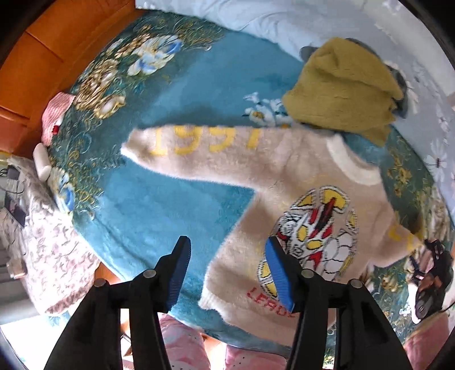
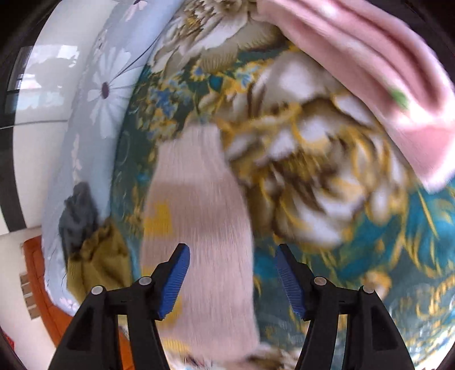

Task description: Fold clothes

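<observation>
A cream fuzzy sweater [image 1: 307,196] lies flat on a teal floral blanket [image 1: 159,199], cartoon print up, one sleeve with yellow "1997" stretched left. My left gripper [image 1: 227,270] is open and empty above the sweater's hem corner. The right gripper shows at the far right of the left wrist view [image 1: 432,273], by the other sleeve. In the right wrist view my right gripper [image 2: 231,280] is open and empty over that cream sleeve [image 2: 199,216], which is blurred by motion.
An olive-yellow garment [image 1: 341,88] lies on a grey one at the blanket's far edge; it also shows in the right wrist view [image 2: 96,256]. A pale blue daisy sheet [image 1: 312,20] lies beyond. A pink folded blanket [image 2: 369,68] lies nearby. A wooden bed frame [image 1: 42,57] is at left.
</observation>
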